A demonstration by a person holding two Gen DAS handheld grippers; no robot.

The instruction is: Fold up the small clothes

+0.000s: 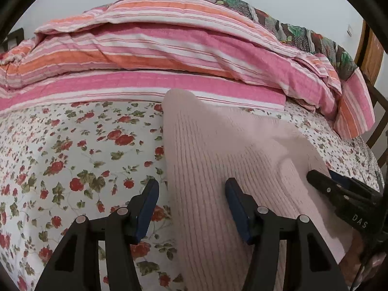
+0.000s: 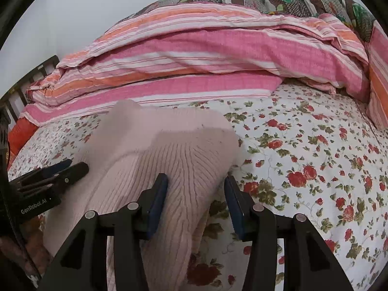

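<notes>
My left tongs [image 1: 191,208] stand apart over the bed [image 1: 80,150]. The left edge of the pink ribbed knit [image 1: 218,150] runs between the two pads; neither pad presses on it. My right tongs [image 2: 196,203] also stand apart. The right edge of the knit [image 2: 169,160] bulges into the gap beside the left pad; I cannot tell whether it touches that pad. The right pad is clear of the fabric. The knit lies on the floral sheet [image 2: 303,160], its far end reaching the striped quilt [image 1: 169,55] piled along the far edge of the bed. Each tongs appears at the side of the other view, beside the knit.
</notes>
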